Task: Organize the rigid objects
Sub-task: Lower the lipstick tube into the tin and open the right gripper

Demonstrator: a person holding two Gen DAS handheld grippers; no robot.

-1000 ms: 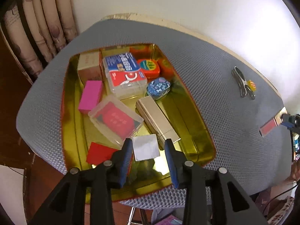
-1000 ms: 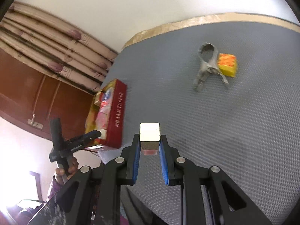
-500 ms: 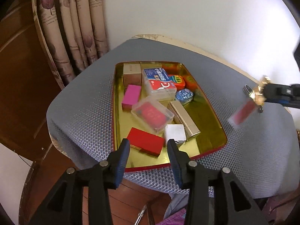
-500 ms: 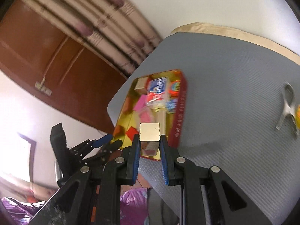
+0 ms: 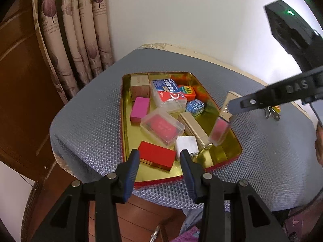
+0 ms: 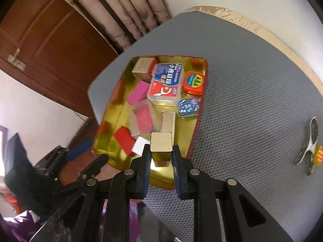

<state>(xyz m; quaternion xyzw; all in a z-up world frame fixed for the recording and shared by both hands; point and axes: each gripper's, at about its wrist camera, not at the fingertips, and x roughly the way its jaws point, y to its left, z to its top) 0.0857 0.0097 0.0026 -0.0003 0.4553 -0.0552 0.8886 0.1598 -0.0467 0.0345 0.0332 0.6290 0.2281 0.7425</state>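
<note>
At the far left a curtain point(image 5: 80, 32) hangs behind the table point(image 5: 272, 161), clear of the work. The tray point(image 5: 124, 121) sits toward the table's left end, so both hands can reach it from the near edge. It is already crowded: pink box point(image 5: 139, 110) and red box point(image 5: 157, 154) along its left side, a clear case point(image 5: 162, 126) in the middle, a white cube point(image 5: 186, 146) near the front, and tins packed at the far end.

The left gripper point(image 5: 159, 166) hovers over the tray's near rim, jaws apart with nothing between them; they have just been opening, probably after letting something go, and it stays low to keep out of the other hand's way.

The right gripper point(image 6: 160, 157) is clamped on a gold-capped box point(image 6: 161, 145), gripped at the cap so its pink end point(image 5: 219, 131) hangs down over the tray's near right corner, about the only bare floor left.

Well to the right, a clip point(image 6: 309, 143) and a small yellow piece point(image 6: 319, 154) lie on the mat, apparently not yet collected.
</note>
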